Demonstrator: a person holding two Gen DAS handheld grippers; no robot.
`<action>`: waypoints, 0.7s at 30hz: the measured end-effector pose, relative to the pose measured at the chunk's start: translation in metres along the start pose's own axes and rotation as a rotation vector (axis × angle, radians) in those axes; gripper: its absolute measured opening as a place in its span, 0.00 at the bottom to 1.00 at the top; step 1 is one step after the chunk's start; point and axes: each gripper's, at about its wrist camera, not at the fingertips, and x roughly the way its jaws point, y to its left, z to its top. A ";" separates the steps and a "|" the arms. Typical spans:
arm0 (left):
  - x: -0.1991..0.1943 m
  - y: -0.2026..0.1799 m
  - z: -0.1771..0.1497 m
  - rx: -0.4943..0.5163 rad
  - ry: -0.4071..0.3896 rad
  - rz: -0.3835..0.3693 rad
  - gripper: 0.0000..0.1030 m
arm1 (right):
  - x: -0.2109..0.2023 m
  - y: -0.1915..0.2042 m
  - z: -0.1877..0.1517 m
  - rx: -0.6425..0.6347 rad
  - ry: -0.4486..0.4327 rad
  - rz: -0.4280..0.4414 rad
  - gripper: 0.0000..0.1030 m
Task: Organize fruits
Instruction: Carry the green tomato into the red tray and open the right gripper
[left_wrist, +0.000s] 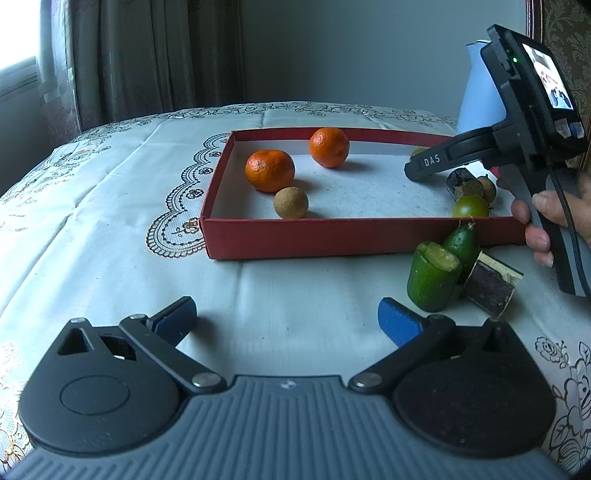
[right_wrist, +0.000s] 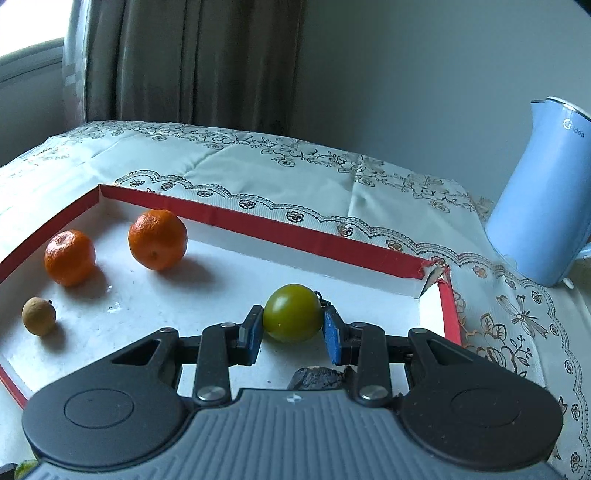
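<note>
A red box (left_wrist: 332, 236) with a white floor lies on the tablecloth. In it are two oranges (left_wrist: 270, 170) (left_wrist: 329, 147), a brown longan (left_wrist: 290, 202), a green round fruit (left_wrist: 470, 206) and dark pieces at its right end. My right gripper (right_wrist: 293, 328) is over the box (right_wrist: 295, 236) with its blue pads against both sides of a green round fruit (right_wrist: 293, 312) that seems to rest on the floor. Its body shows in the left wrist view (left_wrist: 517, 147). My left gripper (left_wrist: 287, 320) is open and empty, low over the cloth before the box.
In front of the box's right end lie a cut green fruit (left_wrist: 432, 275), another green fruit (left_wrist: 461, 243) and a dark cane piece (left_wrist: 491, 282). A blue kettle (right_wrist: 543, 206) stands right of the box. A curtain and wall are behind the table.
</note>
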 end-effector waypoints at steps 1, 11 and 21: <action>0.000 0.000 0.000 0.000 0.000 0.000 1.00 | 0.000 0.002 0.001 -0.016 0.008 -0.005 0.33; 0.000 0.000 0.000 0.000 0.000 0.000 1.00 | -0.054 -0.013 -0.010 0.037 -0.142 0.029 0.74; 0.000 0.000 0.000 0.000 0.000 0.000 1.00 | -0.133 -0.045 -0.101 0.131 -0.181 -0.002 0.79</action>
